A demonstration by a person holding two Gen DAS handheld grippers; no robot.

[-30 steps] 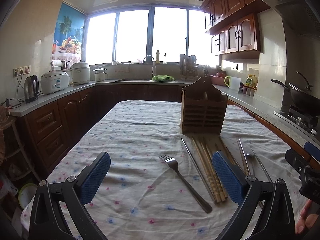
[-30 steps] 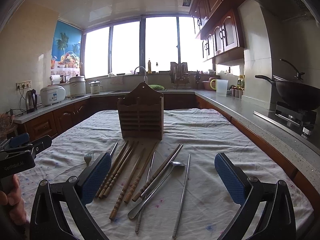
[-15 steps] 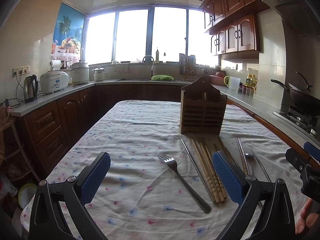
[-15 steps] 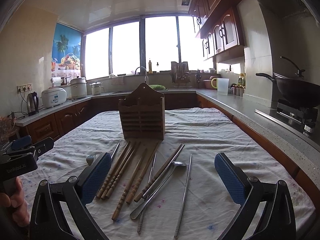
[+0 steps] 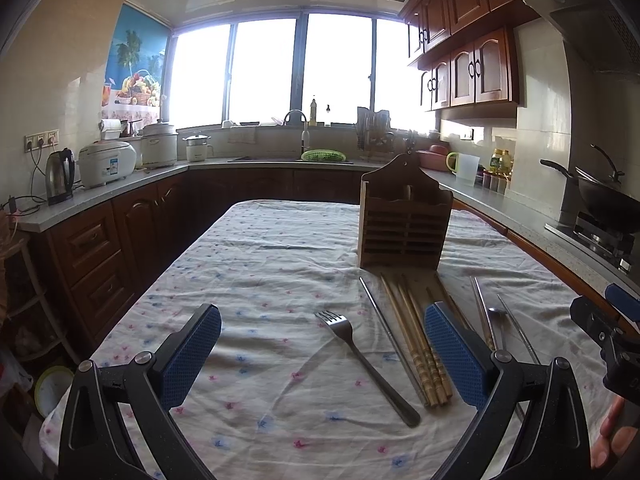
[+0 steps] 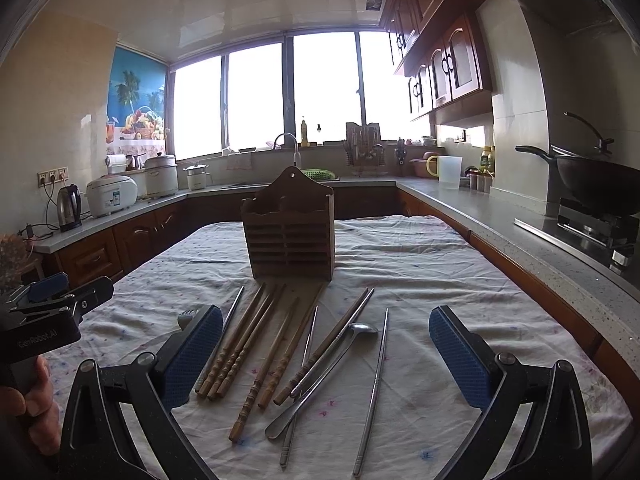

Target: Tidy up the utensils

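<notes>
Left gripper (image 5: 322,354) gapes wide and empty above the cloth (image 5: 256,264); a fork (image 5: 362,358) lies between its fingers, chopsticks (image 5: 416,344) by the right pad, the holder (image 5: 404,228) beyond. Right gripper (image 6: 326,358) is also wide, empty, over chopsticks (image 6: 244,340) and a spoon (image 6: 324,372), the holder (image 6: 290,236) ahead.

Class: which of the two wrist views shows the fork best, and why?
The left wrist view: the whole fork lies in plain sight on the cloth, tines to handle end. In the right wrist view only its tines peek out behind one blue pad.
</notes>
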